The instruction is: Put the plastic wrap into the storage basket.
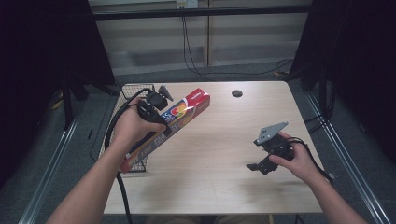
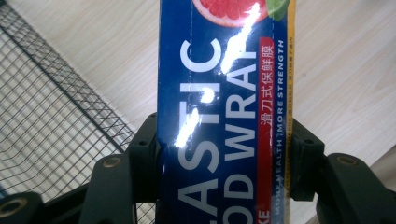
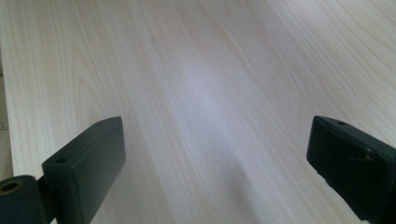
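Note:
A long blue and red plastic food wrap box (image 1: pixel 187 109) lies slanted above the table's left side, one end over the wire basket (image 1: pixel 133 87). My left gripper (image 1: pixel 162 127) is shut on it across its width. In the left gripper view both black jaws press the sides of the box (image 2: pixel 219 70), with the gripper (image 2: pixel 224 149) around its printed face. My right gripper (image 1: pixel 258 162) hovers low over the right part of the table, held in a hand. Its jaws stand wide apart in the right gripper view (image 3: pixel 215 154), with bare wood between them.
The light wooden table (image 1: pixel 224 140) carries a small round black disc (image 1: pixel 237 93) near its far edge. The black wire basket (image 2: pixel 56 116) hangs at the table's left edge. Cables trail from both grippers, and dark curtains flank the table.

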A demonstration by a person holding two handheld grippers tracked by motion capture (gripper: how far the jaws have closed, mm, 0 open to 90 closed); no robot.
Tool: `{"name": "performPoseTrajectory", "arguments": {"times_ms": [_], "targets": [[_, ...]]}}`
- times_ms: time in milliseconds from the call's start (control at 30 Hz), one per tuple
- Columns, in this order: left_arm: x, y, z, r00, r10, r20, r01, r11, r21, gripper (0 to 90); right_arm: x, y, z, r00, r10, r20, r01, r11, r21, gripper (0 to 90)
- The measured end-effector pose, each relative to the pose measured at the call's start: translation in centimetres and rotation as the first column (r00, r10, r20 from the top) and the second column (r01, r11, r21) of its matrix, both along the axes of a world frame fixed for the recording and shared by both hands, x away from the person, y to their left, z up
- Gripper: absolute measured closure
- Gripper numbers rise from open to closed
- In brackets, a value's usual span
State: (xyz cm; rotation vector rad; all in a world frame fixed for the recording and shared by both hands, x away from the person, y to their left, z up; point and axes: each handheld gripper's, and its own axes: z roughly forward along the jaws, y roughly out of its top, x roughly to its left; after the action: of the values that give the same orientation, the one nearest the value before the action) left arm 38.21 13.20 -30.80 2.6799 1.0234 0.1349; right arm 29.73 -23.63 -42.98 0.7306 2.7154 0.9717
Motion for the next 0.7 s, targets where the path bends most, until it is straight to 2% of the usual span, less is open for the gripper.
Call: {"name": "performPoseTrajectory", "arguments": {"times_ms": [233, 400, 433, 600, 700], "targets": [[0.1, 1.1, 0.3, 0.9997, 0.024, -0.004, -0.024, 0.9997, -0.001, 43.3, 0.0, 0.1, -0.1, 0.9999, 0.001, -0.015, -0.001, 1.0000, 0.005, 4.2], [0.2, 1.9, 0.3, 0.9979, 0.064, -0.001, -0.064, 0.9979, -0.007, 43.3, 0.0, 0.2, -0.1, 1.0000, 0.001, -0.006, -0.001, 1.0000, -0.005, 4.2], [0.1, 2.0, 0.2, 0.9968, 0.080, 0.003, -0.080, 0.9966, -0.018, 43.2, -0.1, 0.2, -0.2, 1.0000, 0.004, -0.005, -0.004, 1.0000, -0.004, 4.2], [0.4, 2.9, 0.2, 0.9947, 0.102, -0.004, -0.102, 0.9946, -0.014, 43.2, -0.1, 0.3, -0.3, 0.9999, 0.012, -0.010, -0.012, 0.9999, 0.009, 4.2], [0.6, 3.4, 0.2, 0.9936, 0.113, -0.011, -0.113, 0.9936, -0.009, 43.1, -0.1, 0.3, -0.3, 0.9999, 0.016, -0.004, -0.016, 0.9998, -0.013, 4.2]]}}
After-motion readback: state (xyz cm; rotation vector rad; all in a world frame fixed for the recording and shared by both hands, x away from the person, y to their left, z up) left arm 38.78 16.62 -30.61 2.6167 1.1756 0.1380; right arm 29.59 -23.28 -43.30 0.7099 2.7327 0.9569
